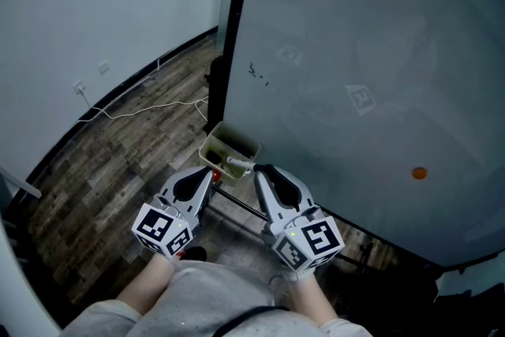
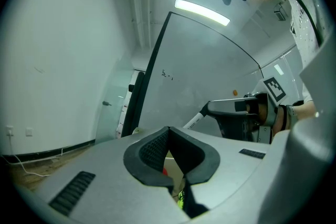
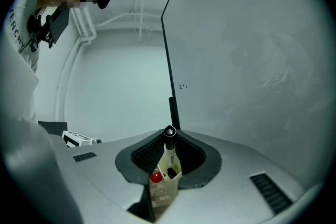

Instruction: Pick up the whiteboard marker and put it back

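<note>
The right tool [image 1: 257,169] clamps the marker [image 1: 239,162] level over the tray [image 1: 224,140] at the whiteboard [image 1: 363,51], likely to drop it in; the left tool [image 1: 211,171], jaws together, hangs empty.

Dim, bluish-grey light fills the room. A ceiling tube light [image 2: 202,12] burns overexposed in both gripper views and lays a faint sheen on the whiteboard [image 1: 355,51]. Both gripper views bulge strongly and fade to black at the corners, with soft, slightly blurred foregrounds.

Left claw [image 1: 210,171] closed, right claw [image 1: 259,170] gripping marker [image 3: 169,148]
</note>
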The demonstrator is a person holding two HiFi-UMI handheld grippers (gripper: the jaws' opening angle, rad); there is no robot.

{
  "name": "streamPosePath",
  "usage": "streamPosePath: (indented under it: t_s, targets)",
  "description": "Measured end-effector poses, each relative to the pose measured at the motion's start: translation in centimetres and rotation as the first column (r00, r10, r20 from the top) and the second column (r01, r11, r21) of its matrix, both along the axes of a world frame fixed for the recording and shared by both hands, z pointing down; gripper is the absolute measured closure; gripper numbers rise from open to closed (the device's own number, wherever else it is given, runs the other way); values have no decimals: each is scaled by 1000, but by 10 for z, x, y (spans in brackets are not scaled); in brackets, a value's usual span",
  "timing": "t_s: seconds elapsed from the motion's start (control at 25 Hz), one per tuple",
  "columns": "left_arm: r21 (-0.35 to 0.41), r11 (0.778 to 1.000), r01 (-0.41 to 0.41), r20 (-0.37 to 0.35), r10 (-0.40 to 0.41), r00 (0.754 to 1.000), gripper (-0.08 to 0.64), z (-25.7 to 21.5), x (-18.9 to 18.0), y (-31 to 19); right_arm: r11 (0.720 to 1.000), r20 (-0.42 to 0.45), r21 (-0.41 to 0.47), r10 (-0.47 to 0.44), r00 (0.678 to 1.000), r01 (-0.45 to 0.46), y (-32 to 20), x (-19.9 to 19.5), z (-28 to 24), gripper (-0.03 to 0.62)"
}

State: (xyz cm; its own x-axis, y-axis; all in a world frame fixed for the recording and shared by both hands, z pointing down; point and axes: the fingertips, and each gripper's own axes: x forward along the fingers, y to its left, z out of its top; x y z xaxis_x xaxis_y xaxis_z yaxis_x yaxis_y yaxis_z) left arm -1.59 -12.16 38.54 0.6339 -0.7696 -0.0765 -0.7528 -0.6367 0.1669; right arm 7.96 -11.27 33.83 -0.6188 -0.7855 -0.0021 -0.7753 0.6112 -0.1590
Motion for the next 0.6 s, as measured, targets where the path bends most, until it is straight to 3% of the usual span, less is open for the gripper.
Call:
streamPosePath:
  t_s: [0.6]
  targets:
    - [-20,1000,11,-2,-11,1000,545,2,-6,-4,1000,-6,-27,9,1000,-9,-3,-3,7,514]
